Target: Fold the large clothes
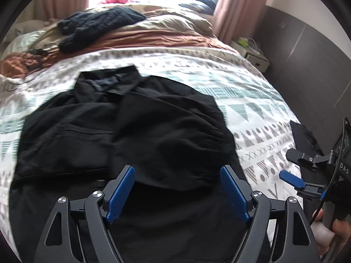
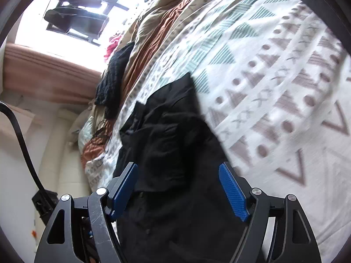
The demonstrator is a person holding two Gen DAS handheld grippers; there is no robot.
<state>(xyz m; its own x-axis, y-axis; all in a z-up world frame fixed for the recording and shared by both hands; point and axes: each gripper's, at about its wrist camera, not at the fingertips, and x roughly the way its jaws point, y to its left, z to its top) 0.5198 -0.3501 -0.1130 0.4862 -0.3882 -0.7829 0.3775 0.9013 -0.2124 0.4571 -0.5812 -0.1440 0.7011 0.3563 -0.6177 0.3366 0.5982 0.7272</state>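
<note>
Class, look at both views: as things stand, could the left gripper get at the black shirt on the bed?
Probably yes. The left gripper hangs open right over the black shirt, with nothing between its jaws and the cloth. The right gripper is off to the side, not in the way.

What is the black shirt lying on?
The black shirt lies on a patterned duvet, white with teal and grey-brown shapes, which shows all around it. Whatever is directly beneath the shirt is covered and cannot be seen.
</note>
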